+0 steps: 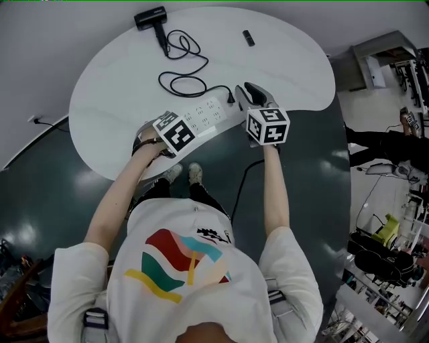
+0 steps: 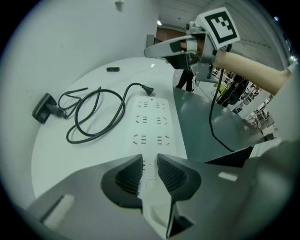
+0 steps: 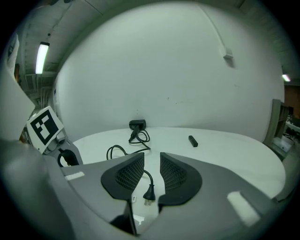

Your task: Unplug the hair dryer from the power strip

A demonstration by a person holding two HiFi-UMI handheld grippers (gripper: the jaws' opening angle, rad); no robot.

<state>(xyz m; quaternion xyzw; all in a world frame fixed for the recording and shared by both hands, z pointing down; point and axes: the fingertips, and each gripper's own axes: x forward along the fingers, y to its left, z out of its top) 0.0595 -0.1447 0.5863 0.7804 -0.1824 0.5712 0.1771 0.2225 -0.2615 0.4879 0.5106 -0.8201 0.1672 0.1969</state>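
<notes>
The plug [image 3: 149,193] is lying free on the white counter [image 1: 288,60] just past the far end of the power strip [image 1: 204,115], with its cable [image 1: 181,84] looping back to the hair dryer [image 1: 151,18]. The left hand-held gripper [image 2: 150,161] is pinching the strip's near end, while the right hand-held gripper [image 3: 151,161] is hovering spread and empty above the plug. The plug is probably light and rigid and best gripped by its body, since the limp cable is likely to trail.

Table [image 1: 295,74]: white top, smooth, faint sheen.
Power strip [image 1: 204,115]: white plastic, smooth.
Hair dryer [image 1: 150,17]: black plastic, matt.
Plug [image 3: 149,192]: black, matt.
Left gripper [image 2: 150,161] pads [image 2: 127,176]: black, ribbed.
Floor [image 1: 315,174]: dark, glossy, reflective.
</notes>
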